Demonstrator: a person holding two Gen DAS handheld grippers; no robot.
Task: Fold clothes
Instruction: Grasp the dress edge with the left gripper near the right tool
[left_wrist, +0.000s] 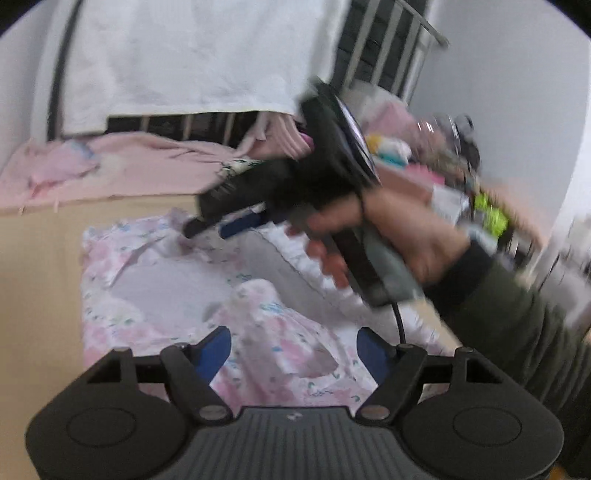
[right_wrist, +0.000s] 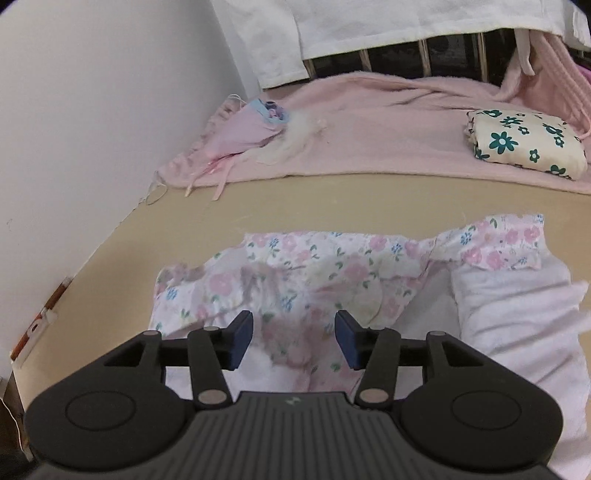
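Note:
A pink floral garment (left_wrist: 280, 332) with a white lining lies crumpled on the tan bed surface (left_wrist: 40, 266). In the right wrist view the garment (right_wrist: 295, 273) lies just under and ahead of the fingers. My left gripper (left_wrist: 293, 350) is open and empty, low over the garment's near part. My right gripper (right_wrist: 294, 338) is open and empty over the garment's middle. In the left wrist view the right gripper (left_wrist: 221, 227) shows blurred, held by a hand (left_wrist: 402, 236), with its fingertips at the garment's far edge.
A pink blanket (right_wrist: 369, 129) lies across the back of the bed with a folded flower-print cloth (right_wrist: 524, 144) and a small pink garment (right_wrist: 240, 136) on it. A white cloth (right_wrist: 406, 26) hangs on the slatted rail. A wall (right_wrist: 92, 129) is at the left. Cluttered items (left_wrist: 461, 173) are at the right.

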